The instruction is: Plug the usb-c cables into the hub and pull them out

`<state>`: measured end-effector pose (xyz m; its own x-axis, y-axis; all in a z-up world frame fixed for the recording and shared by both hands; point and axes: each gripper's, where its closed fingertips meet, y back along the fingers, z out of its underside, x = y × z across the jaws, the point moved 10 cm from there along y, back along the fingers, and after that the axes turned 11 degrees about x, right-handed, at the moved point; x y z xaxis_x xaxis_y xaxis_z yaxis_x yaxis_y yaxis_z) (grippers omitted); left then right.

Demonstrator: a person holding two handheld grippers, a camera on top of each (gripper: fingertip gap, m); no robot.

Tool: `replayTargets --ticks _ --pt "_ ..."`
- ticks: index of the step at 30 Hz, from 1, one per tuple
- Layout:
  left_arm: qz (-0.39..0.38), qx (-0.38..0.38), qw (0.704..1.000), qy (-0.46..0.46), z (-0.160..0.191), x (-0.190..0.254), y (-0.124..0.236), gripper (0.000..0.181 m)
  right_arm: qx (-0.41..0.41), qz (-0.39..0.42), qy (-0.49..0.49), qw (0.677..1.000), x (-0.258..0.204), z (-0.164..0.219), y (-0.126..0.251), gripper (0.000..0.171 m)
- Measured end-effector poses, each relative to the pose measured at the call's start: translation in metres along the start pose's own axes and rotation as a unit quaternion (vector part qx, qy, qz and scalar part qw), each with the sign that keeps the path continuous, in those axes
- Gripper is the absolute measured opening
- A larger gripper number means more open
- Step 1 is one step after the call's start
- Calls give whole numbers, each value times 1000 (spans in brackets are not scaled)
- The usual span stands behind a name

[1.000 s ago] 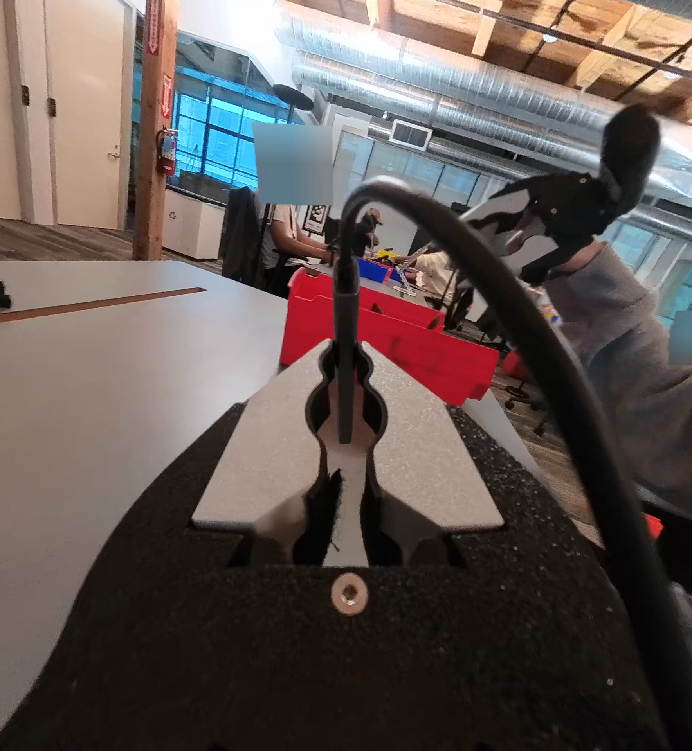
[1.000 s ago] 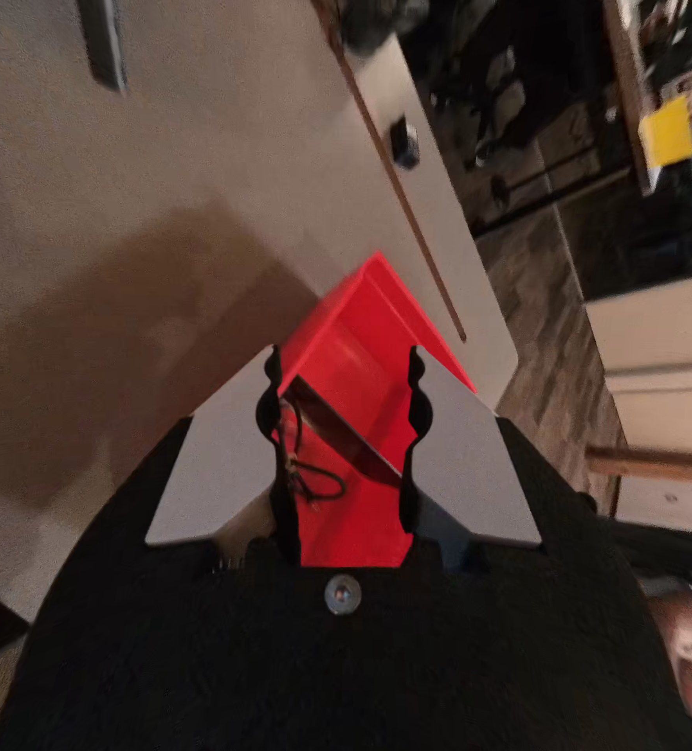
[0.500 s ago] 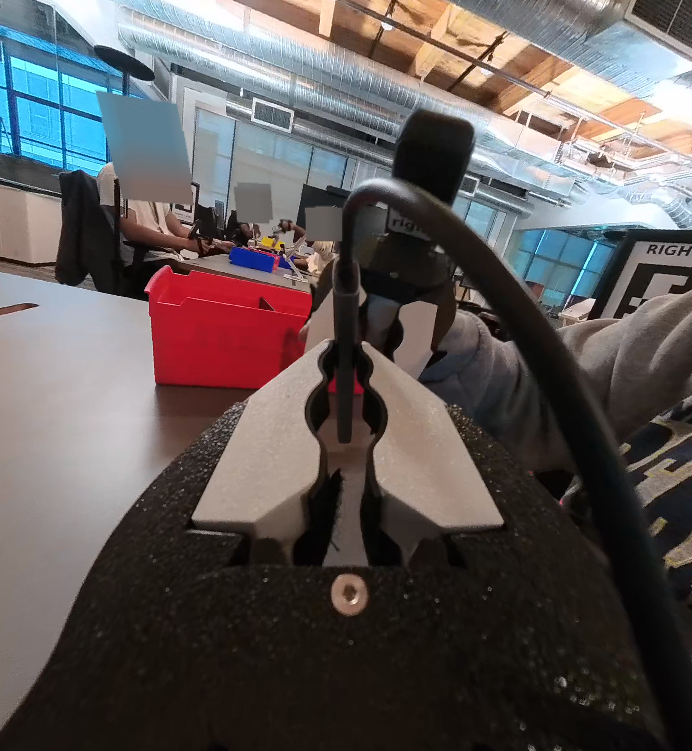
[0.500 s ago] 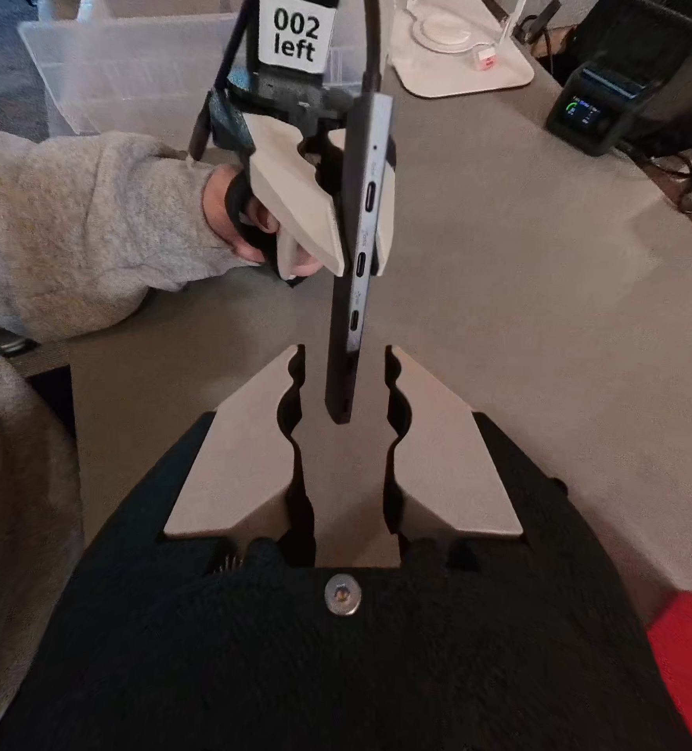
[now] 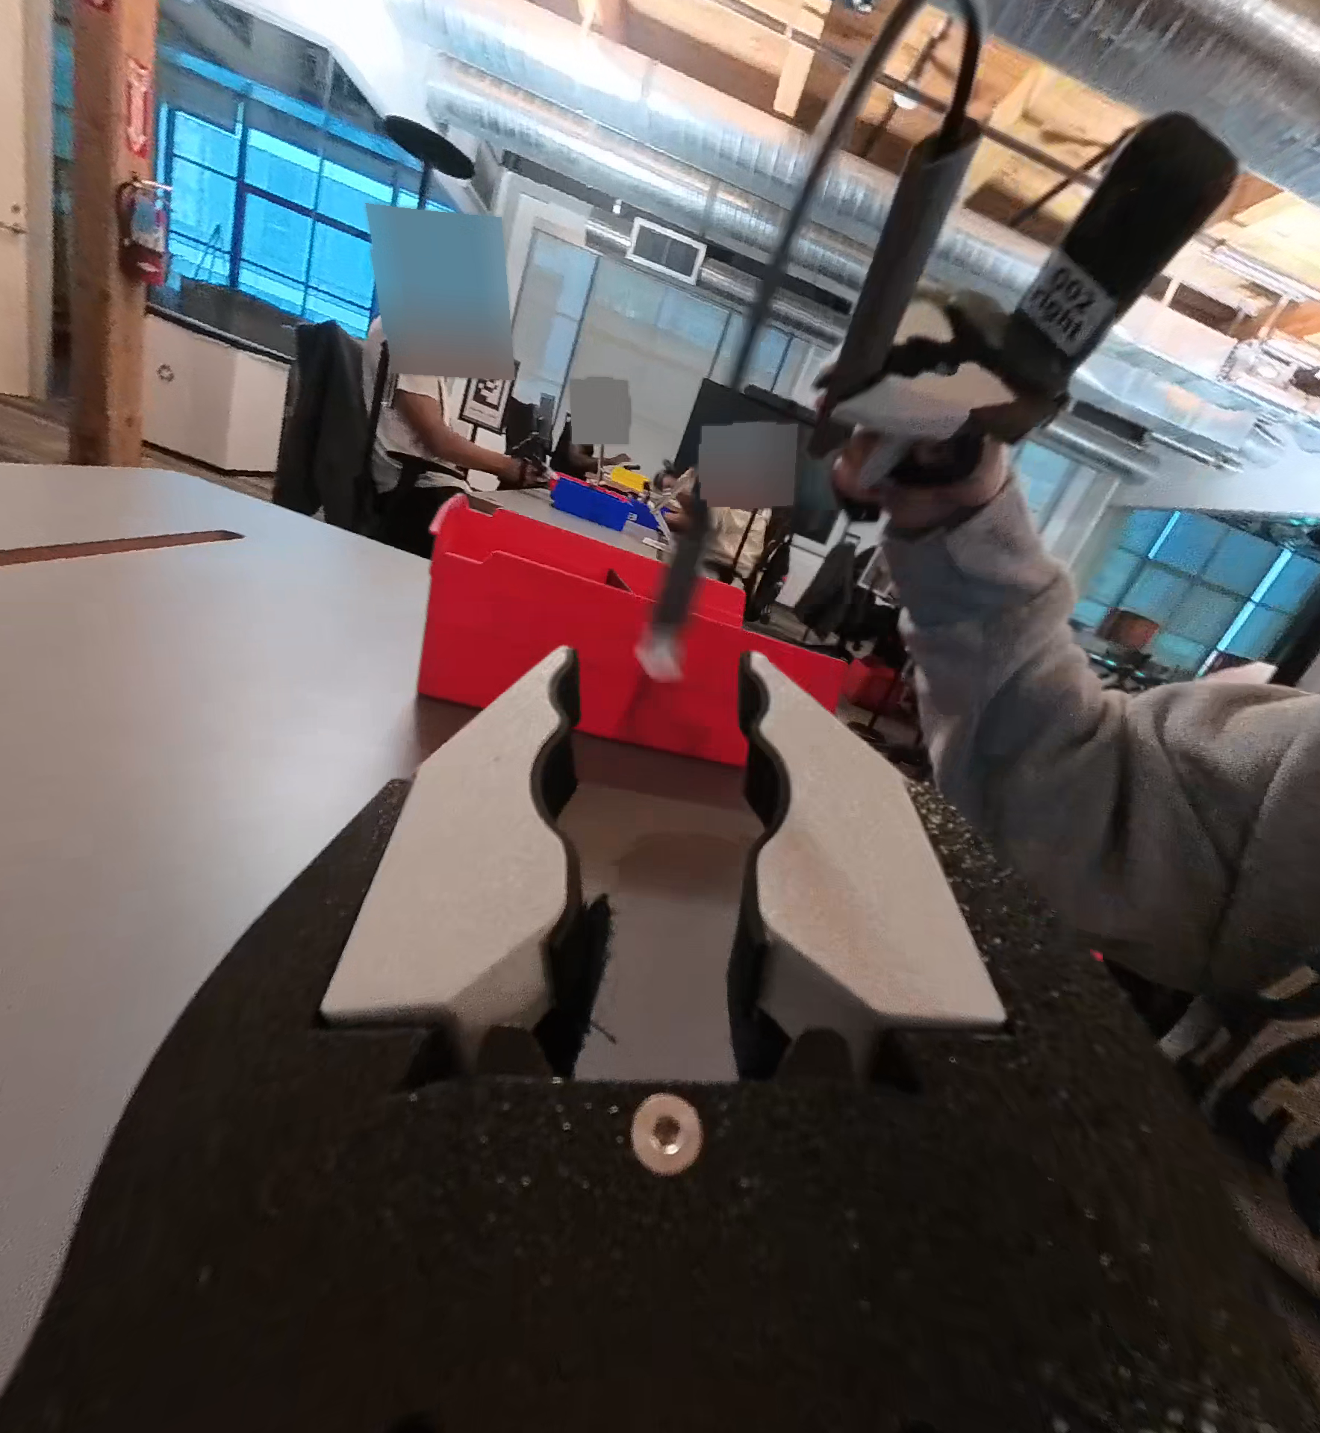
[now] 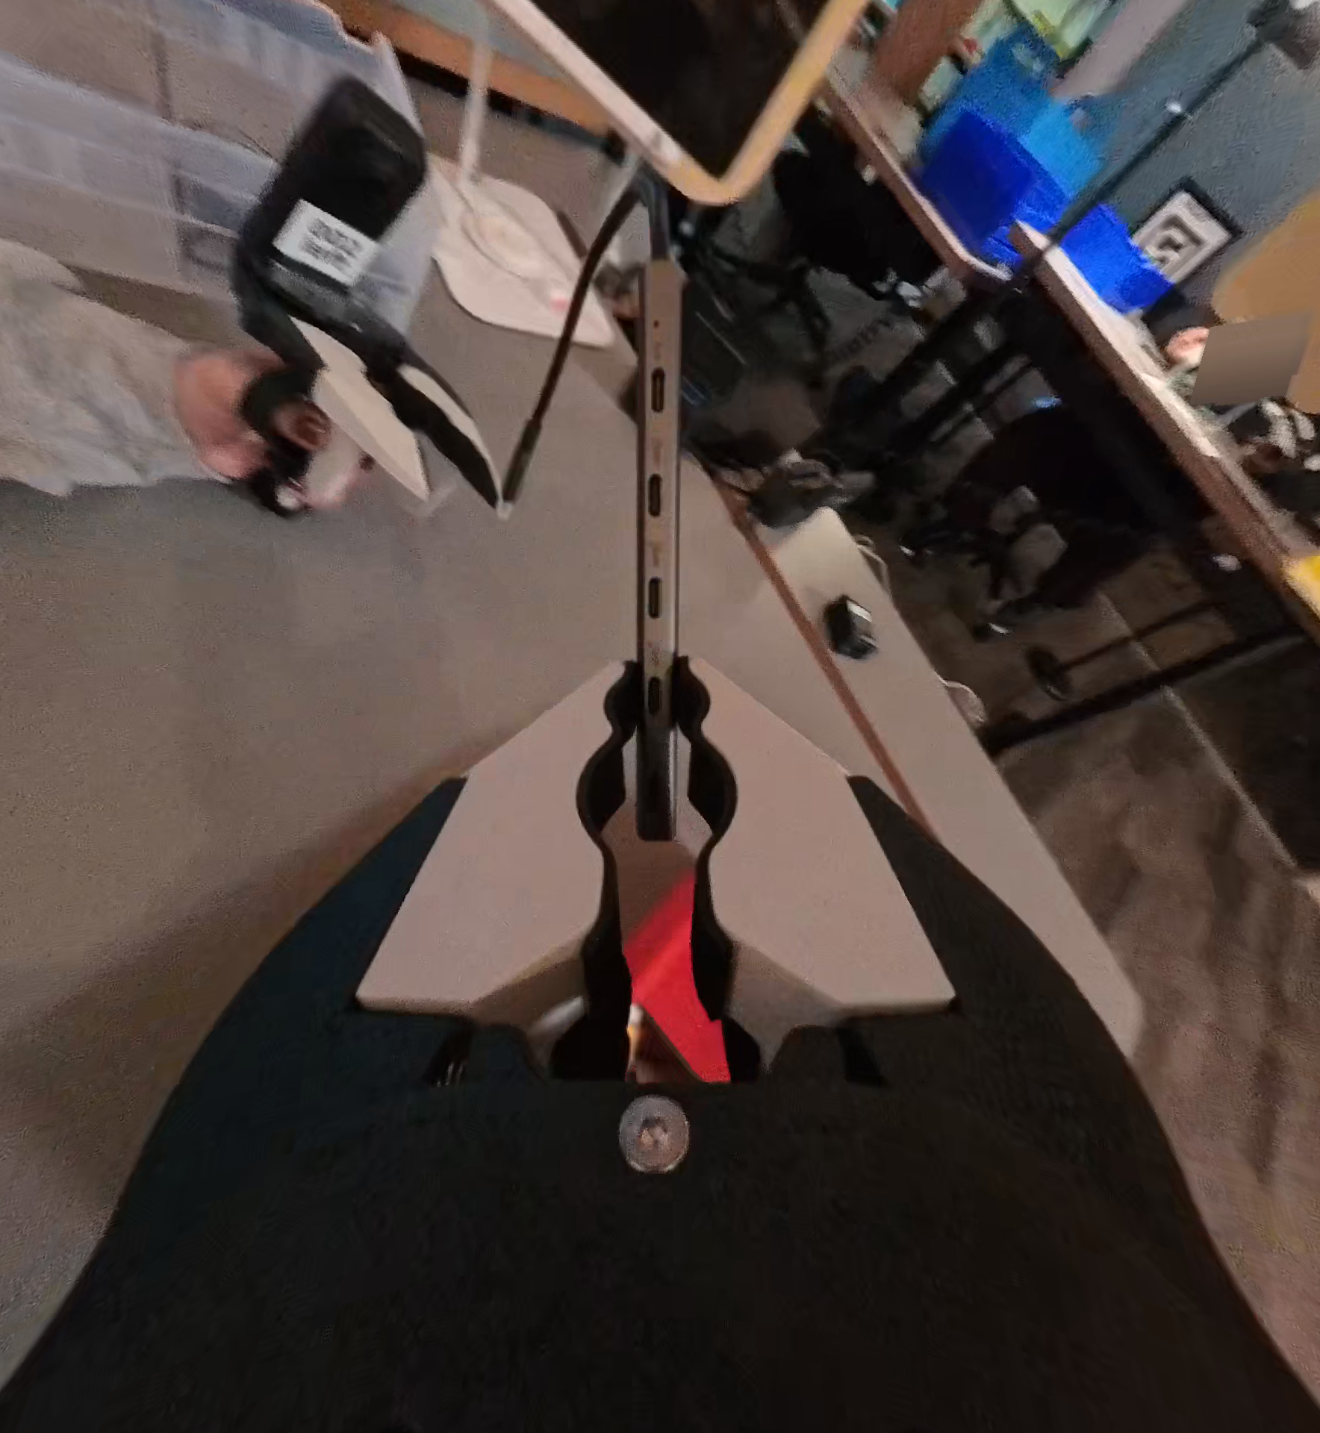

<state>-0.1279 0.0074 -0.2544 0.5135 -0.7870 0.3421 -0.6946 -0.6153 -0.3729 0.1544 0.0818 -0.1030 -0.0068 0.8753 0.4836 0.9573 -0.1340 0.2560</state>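
My right gripper (image 6: 655,675) is shut on the lower end of a slim grey hub (image 6: 657,465), held upright, with several USB-C ports along its edge. The hub's own black cable (image 6: 564,326) loops from its top end, and its plug (image 6: 513,481) hangs free. My left gripper (image 5: 657,675) is open and empty above the table. In the left wrist view the right gripper (image 5: 897,403) holds the hub (image 5: 897,256) high at the upper right, and the dangling plug (image 5: 665,651) hangs just ahead of my left fingertips. The left gripper (image 6: 455,488) shows open at the upper left of the right wrist view.
A red bin (image 5: 548,620) stands on the grey table (image 5: 137,659) ahead of the left gripper. A white pad (image 6: 509,256) lies at the table's far side and a small black object (image 6: 851,624) near its edge. People sit at desks beyond. Left tips to right tips: about 15 cm.
The hub has passed from my left gripper to my right. The left gripper opened and drew back; the right gripper shut on the hub and lifted it. The cable plug now hangs free.
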Motion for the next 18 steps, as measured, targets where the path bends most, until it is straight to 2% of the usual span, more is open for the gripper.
replayTargets --ticks 3,6,9,11,13,15,18 --pt "-22 10 1000 9 -2 -5 4 36 -98 76 70 990 39 0 48 7" --pt "-28 16 999 17 -4 -8 6 33 -251 132 168 944 72 10 79 7" --pt "-28 15 999 15 -4 -8 6 32 -389 76 288 872 83 34 72 7" --pt "-27 11 999 13 -4 -8 6 30 -441 9 300 846 81 58 50 7" --pt "-26 6 1000 16 -3 -8 5 29 -456 -52 286 841 80 84 22 7" --pt "-24 2 1000 17 -1 -8 5 29 -447 -92 236 858 79 109 -3 7" --pt "-24 1 1000 12 -1 -7 5 25 -453 -95 95 881 88 141 -29 8"
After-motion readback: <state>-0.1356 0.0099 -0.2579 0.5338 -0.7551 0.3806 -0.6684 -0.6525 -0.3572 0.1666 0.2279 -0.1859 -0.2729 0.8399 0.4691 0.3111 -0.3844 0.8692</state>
